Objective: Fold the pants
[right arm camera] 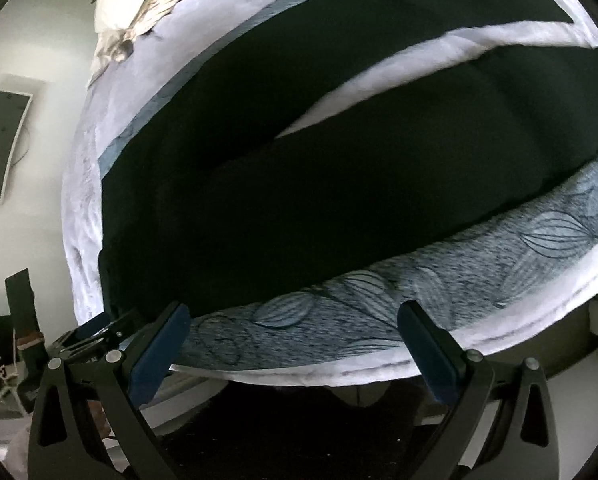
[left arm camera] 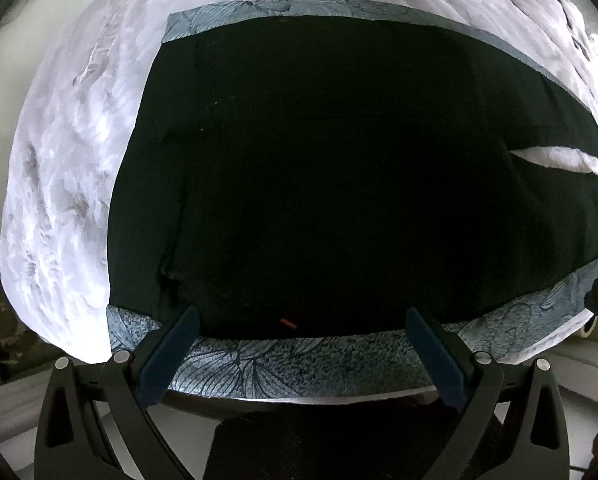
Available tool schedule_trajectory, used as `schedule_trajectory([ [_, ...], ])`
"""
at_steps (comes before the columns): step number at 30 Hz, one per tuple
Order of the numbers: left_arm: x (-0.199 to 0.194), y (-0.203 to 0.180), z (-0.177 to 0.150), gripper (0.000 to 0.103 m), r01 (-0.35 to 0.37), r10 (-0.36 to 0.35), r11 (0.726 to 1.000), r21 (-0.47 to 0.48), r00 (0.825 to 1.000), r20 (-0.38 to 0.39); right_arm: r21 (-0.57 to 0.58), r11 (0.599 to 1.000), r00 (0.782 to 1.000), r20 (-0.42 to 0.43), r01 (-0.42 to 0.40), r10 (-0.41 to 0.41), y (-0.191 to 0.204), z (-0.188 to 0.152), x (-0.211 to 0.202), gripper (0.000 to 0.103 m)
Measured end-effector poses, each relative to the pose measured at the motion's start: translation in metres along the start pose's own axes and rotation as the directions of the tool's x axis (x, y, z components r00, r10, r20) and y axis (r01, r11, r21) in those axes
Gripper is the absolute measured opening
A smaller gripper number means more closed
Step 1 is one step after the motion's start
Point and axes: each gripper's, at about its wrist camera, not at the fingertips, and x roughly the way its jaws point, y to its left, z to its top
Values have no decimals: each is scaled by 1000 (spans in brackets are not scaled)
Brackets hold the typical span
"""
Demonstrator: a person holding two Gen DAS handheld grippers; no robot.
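Observation:
Black pants [left arm camera: 319, 168] lie spread flat on a blue leaf-patterned cloth [left arm camera: 299, 368] over a white bed. Their waist end is at the left and the two legs run off to the right with a white gap between them. My left gripper [left arm camera: 303, 320] is open at the pants' near edge, with nothing between its blue pads. In the right wrist view the same pants [right arm camera: 299, 208] fill the middle, legs splitting toward the upper right. My right gripper [right arm camera: 295, 316] is open above the blue cloth [right arm camera: 459, 280], just short of the near leg's edge, holding nothing.
The white bedcover [left arm camera: 59, 184] surrounds the cloth. Crumpled bedding [right arm camera: 139, 12] lies at the bed's far end. The left gripper's body [right arm camera: 99, 332] shows at the lower left of the right wrist view. A wall panel [right arm camera: 3, 140] hangs on the left.

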Motion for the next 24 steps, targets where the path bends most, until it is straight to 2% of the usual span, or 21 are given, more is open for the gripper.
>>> schedule_trajectory([
  [9,8,-25,-5,103,-15,16,1000,25,1000,-10,24,999,999,-12,-38,38,-25,-9,0,103],
  [14,10,-30,-3,103,-22,22,999,28,1000,-10,97,987,991,-43,-125,129,-42,-18,7,103],
  [19,13,-32,-2,103,-21,22,999,32,1000,-12,186,951,959,-97,-246,267,-46,-23,33,103],
  [21,11,-27,-3,103,-4,4,1000,24,1000,-16,210,935,946,-93,-286,310,-46,-22,41,103],
  [24,8,-14,-3,103,50,-50,999,-2,999,-18,256,891,915,-51,-376,401,-46,-19,46,103],
])
